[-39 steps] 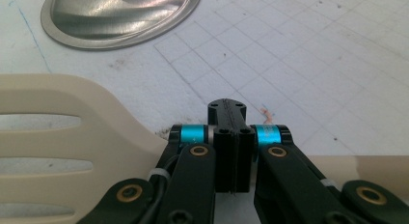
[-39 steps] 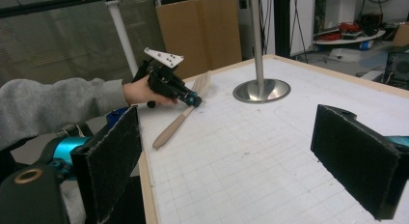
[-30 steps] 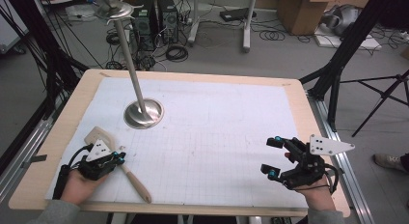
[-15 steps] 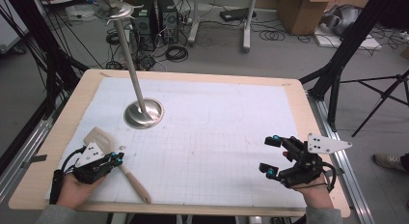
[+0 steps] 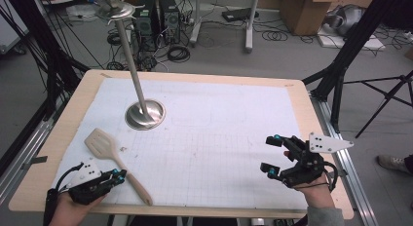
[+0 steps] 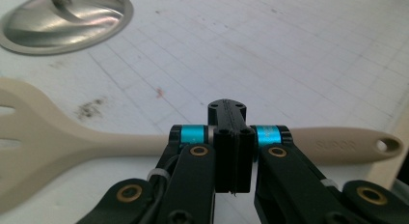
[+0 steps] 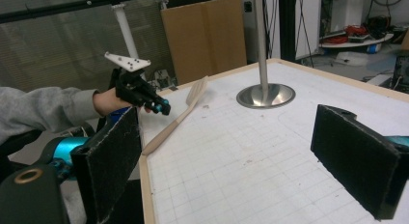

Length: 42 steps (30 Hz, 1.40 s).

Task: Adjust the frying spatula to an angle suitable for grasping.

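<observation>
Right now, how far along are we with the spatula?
Nothing looks done: the spatula lies flat on the mat beside the metal stand. In hand: the left gripper, jaws shut and holding nothing, sits close beside its handle. Left: opening, gripping, lifting. The right gripper waits open.

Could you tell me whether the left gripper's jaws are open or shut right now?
Shut. In the left gripper view, the left gripper has its black pads pressed flat together, nothing between them; the spatula lies just beyond.

grey floor (image 5: pixel 292 55), tangled cables (image 5: pixel 178 53), cardboard box (image 5: pixel 304 11)

High overhead; 2 low close views, perhaps sharing spatula (image 5: pixel 114 160).
</observation>
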Motion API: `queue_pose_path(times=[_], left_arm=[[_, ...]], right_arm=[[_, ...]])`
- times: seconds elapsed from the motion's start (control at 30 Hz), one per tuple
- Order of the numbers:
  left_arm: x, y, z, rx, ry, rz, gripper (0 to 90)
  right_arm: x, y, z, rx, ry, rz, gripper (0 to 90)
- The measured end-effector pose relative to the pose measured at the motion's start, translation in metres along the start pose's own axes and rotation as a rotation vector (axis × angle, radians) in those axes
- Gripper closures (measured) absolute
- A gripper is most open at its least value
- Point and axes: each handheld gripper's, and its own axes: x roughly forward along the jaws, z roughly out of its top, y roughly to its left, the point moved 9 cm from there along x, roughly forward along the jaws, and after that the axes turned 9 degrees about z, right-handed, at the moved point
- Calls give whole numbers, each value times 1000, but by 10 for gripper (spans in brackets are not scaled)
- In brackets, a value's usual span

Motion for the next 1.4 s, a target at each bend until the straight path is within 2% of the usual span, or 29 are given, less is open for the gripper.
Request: queue_pose_path(times=[0.2,0.37,0.47,0.53,0.9,1.03,1.4], left_arm=[[1,-9,-7,-4,15,-30,900],[5,-17,-12,14,38,-54,900],[9,-19,-15,23,51,-61,900],[10,-19,-14,14,48,-67,900],[15,-20,-6,13,25,-54,899],[15,-20,-8,33,36,-43,899],[19,-21,-6,25,24,-53,900]], right_arm=[[3,0,1,-5,0,5,98],[3,-1,1,-1,2,4,97],[3,0,-1,-1,6,6,98],[2,0,-1,-1,9,4,98],[2,0,-3,6,11,-3,98],[1,0,-2,4,11,-6,98],[2,0,-3,8,10,-4,98]])
